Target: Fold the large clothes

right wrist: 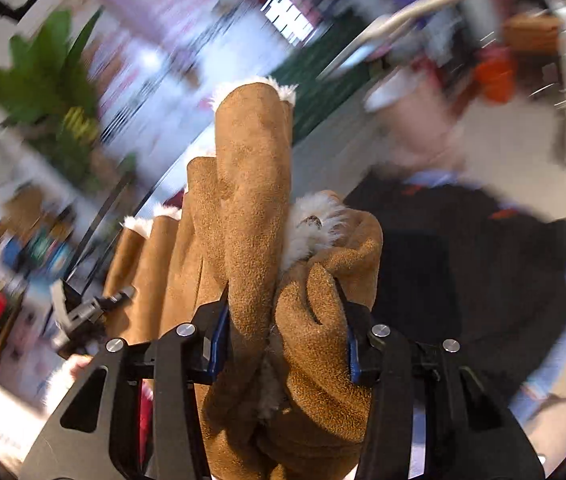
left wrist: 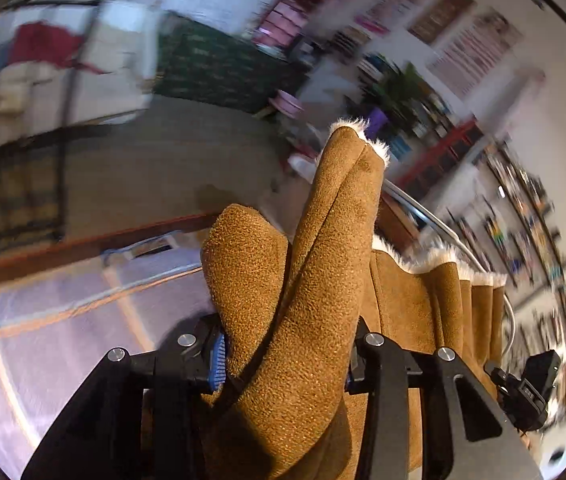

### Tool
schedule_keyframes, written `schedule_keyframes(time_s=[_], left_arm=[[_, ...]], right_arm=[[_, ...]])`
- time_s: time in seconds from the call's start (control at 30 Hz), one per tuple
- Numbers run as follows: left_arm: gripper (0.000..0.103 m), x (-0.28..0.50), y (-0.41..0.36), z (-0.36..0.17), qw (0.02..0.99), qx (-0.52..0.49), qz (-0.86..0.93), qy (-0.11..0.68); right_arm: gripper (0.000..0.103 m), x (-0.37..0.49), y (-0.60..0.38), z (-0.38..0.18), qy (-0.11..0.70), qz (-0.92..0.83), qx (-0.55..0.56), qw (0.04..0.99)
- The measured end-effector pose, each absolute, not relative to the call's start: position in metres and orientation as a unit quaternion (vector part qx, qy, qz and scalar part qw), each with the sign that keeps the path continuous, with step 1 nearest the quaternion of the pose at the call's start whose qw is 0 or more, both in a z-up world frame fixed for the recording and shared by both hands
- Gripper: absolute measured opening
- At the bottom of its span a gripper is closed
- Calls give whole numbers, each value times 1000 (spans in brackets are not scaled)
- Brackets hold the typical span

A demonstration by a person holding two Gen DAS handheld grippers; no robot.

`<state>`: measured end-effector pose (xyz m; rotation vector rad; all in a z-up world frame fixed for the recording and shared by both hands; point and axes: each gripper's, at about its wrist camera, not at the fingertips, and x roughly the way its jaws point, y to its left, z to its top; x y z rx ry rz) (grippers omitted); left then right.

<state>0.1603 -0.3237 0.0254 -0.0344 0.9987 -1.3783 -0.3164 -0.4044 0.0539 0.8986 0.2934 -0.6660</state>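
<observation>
Left tongs (left wrist: 283,360) clamp a bunched fold of the brown fleece-lined garment (left wrist: 323,280); right tongs (right wrist: 287,348) grip another bunch (white lining (right wrist: 311,228) showing).

A cluttered shop or stockroom: crowded shelves (left wrist: 523,216), wall posters (left wrist: 479,48), potted plant (right wrist: 51,76).

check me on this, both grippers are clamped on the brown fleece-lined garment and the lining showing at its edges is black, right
Not quite: the lining is white, not black. The right wrist view shows white fluff along the edges of the brown garment. The rest holds: the left gripper and the right gripper are each clamped on bunched folds of it.
</observation>
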Motion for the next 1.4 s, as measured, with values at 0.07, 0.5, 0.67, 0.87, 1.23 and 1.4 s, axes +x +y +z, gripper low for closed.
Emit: schedule_keyframes(time_s=[0.07, 0.5, 0.67, 0.87, 1.23, 1.4], left_arm=[[40, 144, -388, 32, 626, 19, -644, 439], [54, 82, -605, -119, 556, 230, -619, 504], [48, 106, -591, -133, 555, 192, -643, 493], [47, 104, -611, -135, 543, 166, -682, 462], [84, 99, -627, -183, 590, 225, -588, 505], [83, 95, -590, -135, 634, 229, -597, 435]], right_arm=[[45, -350, -401, 51, 99, -358, 444, 816], [50, -434, -422, -101, 43, -484, 543, 685], [48, -442, -419, -104, 33, -479, 549, 685], [46, -435, -415, -68, 35, -497, 466, 731], [71, -434, -429, -118, 104, -525, 514, 670], [75, -439, -434, -100, 141, -525, 507, 669]])
